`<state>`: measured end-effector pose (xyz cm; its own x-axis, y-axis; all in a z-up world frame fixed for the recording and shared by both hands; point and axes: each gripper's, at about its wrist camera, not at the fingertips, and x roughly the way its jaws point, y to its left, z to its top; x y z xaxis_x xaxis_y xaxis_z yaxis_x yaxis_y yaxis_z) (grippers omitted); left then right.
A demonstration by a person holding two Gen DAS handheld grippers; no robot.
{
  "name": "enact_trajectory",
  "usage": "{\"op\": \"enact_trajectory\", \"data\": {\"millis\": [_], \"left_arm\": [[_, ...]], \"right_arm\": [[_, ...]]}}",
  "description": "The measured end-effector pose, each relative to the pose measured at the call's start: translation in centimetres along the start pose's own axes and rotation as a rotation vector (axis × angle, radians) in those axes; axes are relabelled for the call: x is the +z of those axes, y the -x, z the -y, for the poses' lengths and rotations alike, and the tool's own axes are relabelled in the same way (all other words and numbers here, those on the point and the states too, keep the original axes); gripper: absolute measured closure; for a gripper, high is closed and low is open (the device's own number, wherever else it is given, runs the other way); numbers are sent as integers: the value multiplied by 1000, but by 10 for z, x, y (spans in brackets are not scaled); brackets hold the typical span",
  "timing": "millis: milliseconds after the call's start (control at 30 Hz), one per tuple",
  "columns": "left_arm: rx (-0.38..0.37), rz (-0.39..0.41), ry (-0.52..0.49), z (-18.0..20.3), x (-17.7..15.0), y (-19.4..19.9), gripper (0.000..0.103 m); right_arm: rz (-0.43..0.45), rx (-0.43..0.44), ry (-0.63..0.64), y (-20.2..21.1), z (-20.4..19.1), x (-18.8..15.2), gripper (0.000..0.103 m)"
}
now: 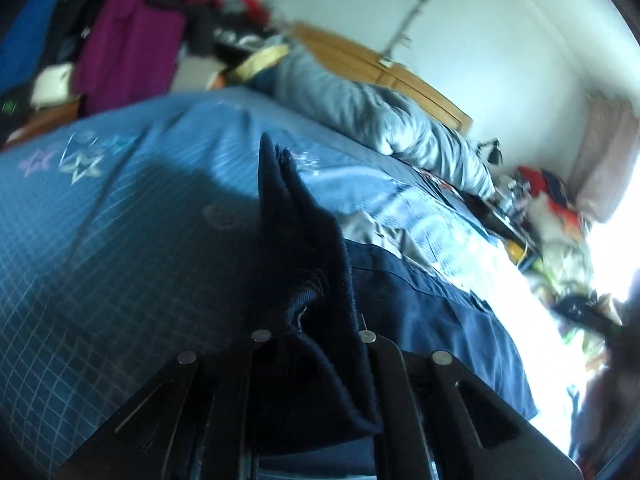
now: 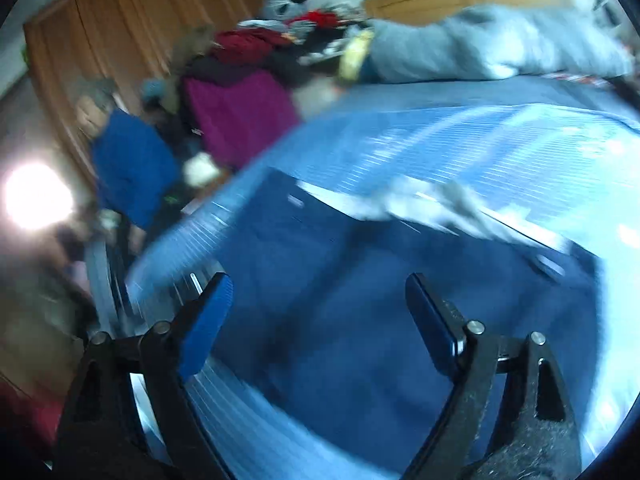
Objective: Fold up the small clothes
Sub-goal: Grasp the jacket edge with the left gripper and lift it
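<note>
Bedroom, blue checked bedspread [image 1: 100, 248]: navy garment [image 2: 360, 280] is lying flat. Your left gripper [image 1: 316, 340] is pinching its lifted corner; your right gripper [image 2: 320, 292] is hovering wide above it. Fold is probably starting; next, you are needing a second grip.

I saw heavy motion blur in the right view, blown-out window glare at the left view's right edge, fisheye-bent corners.
</note>
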<state>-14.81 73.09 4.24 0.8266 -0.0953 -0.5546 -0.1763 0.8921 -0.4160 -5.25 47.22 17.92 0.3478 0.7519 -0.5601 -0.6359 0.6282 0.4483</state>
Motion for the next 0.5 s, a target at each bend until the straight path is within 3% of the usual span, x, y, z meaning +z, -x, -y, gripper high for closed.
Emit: {"op": "enact_trajectory", "data": {"millis": [67,233,333,467,500], "left_arm": [[4,-7,-27,9,0,-4,94],[5,-28,-88,24,-2,-11,93],[-2,-43,-144,33,-6,-17,93],[-34,-53,-252,55,-12,-26,92],[-48,-54,-286,63,-14,-26,91]], "right_arm": [[-42,94,-11,-47,-5,21,14],[-182,142,-93,-156,-8,47,14],[-181,180,-105,-175,-13,51,15],[-182,137,-69,-182,-13,46,15],[-173,115,-59,-181,-9,45,23]]}}
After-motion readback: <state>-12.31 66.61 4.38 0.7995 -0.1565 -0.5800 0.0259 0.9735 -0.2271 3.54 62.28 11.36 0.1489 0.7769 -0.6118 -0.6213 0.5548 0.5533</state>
